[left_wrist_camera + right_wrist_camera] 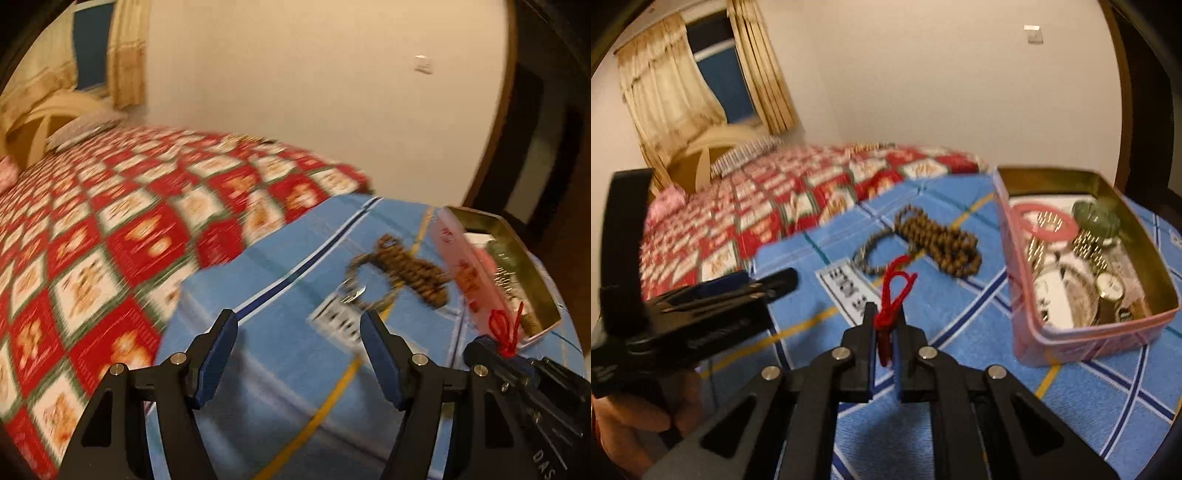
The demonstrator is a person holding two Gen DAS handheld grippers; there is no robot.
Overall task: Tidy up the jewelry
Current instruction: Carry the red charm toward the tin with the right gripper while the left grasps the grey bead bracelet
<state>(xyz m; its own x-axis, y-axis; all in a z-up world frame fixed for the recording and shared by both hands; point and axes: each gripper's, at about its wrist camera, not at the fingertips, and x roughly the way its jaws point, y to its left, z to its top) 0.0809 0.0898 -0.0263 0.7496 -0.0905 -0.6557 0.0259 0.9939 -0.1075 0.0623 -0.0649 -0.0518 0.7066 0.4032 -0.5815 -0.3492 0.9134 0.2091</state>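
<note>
My right gripper (885, 314) is shut on a red cord bracelet (894, 291) and holds it above the blue cloth (960, 314); the bracelet also shows in the left wrist view (504, 328). My left gripper (297, 325) is open and empty above the blue cloth (280, 314); it shows at the left in the right wrist view (768, 286). A pile of brown bead necklaces (938, 240) (410, 269) and a bead bracelet (875, 254) lie on the cloth. A pink tin box (1082, 343) (461, 266) at the right holds bangles and watches.
A white printed card (846, 288) (336, 321) lies on the cloth beside the bead bracelet. The blue cloth lies on a bed with a red checked cover (110, 229). A wall, a curtained window (701, 74) and a dark door frame (1145, 110) stand behind.
</note>
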